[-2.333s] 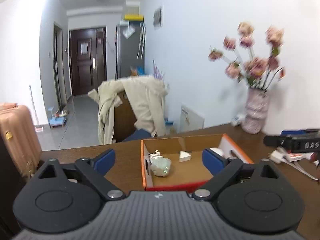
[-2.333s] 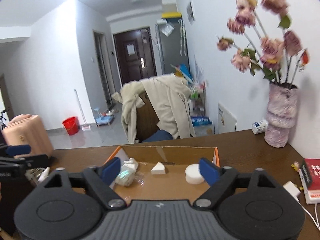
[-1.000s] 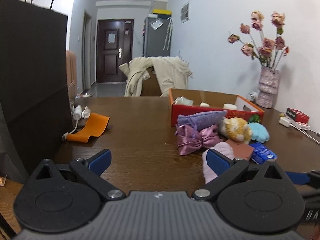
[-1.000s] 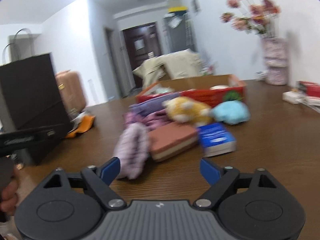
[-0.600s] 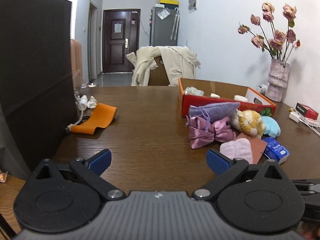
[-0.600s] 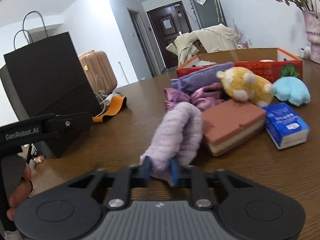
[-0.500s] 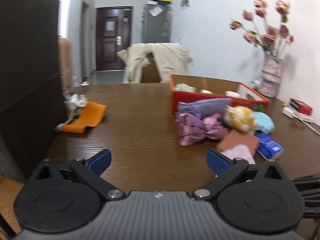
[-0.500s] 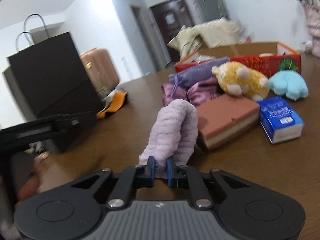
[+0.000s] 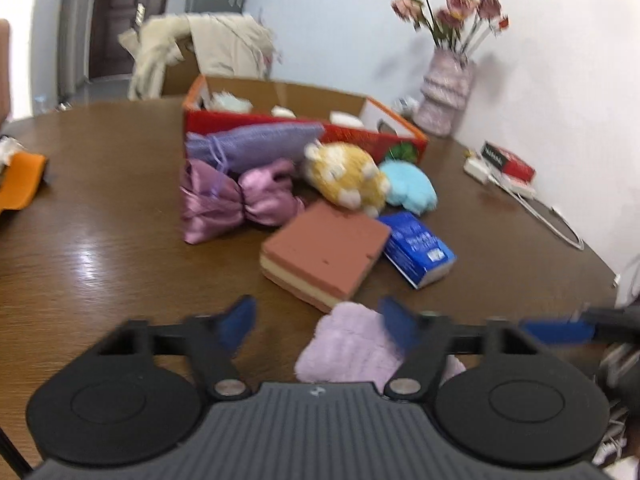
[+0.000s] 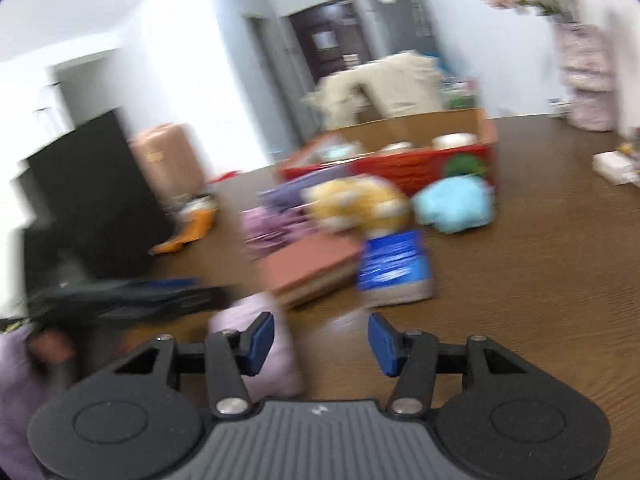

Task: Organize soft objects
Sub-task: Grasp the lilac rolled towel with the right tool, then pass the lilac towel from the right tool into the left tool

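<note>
A fluffy lilac cloth lies on the brown table between the open fingers of my left gripper, nearer the right finger. In the right wrist view the same cloth lies beside the left finger of my right gripper, which is open and empty. Farther back sit a brown sponge block, a blue tissue pack, a yellow plush, a light blue plush, a pink satin pouch and a purple pouch. Behind them stands an orange-red cardboard box.
A vase of pink flowers stands at the back right by the wall. A red box and white cable lie on the right. A black paper bag stands at the left with an orange strap near it.
My right gripper has opened and let go of the lilac cloth, which now lies on the table. My left gripper has moved right and forward over the cloth, fingers narrower than before.
</note>
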A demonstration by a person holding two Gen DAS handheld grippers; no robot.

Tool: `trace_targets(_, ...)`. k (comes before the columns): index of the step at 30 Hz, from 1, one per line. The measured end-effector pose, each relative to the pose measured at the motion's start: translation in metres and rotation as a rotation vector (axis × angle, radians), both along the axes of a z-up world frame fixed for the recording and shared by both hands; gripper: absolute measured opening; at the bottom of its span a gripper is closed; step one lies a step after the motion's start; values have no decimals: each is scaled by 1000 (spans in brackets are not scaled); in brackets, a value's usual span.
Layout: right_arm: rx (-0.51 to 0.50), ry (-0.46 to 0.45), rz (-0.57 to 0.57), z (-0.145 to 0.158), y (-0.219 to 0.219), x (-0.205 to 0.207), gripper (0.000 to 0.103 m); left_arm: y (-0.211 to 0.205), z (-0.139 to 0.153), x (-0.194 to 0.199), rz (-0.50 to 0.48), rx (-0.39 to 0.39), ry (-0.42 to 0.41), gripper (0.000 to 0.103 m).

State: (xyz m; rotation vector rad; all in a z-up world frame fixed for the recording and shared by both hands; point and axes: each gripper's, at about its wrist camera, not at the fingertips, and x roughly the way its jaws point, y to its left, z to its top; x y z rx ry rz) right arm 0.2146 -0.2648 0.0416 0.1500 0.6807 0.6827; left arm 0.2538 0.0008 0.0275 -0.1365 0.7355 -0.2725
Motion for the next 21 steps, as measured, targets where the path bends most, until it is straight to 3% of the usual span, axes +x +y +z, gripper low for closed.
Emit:
trace_targets(2, 1, 19, 44, -14, 19, -8, 68, 2, -5, 3, -6, -23, 34, 42)
trace_targets(3, -14, 32, 49, -23, 31, -9, 69, 4, -5, 3, -1, -36, 44, 41)
trace_targets(5, -103, 26, 30, -37, 54, -9, 66, 10, -4, -3, 18, -59, 48, 41)
trace_targets(7, -173, -22, -24, -41, 62, -9, 52, 15, -3, -11, 76, -59, 53, 41)
trace_targets(9, -211, -76, -107, -40, 57, -5, 54, 18, -3, -20, 115, -65, 60, 44)
trace_targets(10, -207, -82, -139, -38, 48, -1, 56, 20, -3, -24, 132, -78, 57, 54)
trace_targets(14, -123, -66, -133, -28, 25, 0, 57, 31, 4, -34, 232, -125, 59, 77)
trace_targets(18, 69, -14, -111, -19, 17, 9, 57, 32, 16, -39, 227, -137, 23, 81)
trace_targets(21, 77, 22, -150, -25, 32, 27, 54, 22, 5, -35, 193, -118, 76, 74)
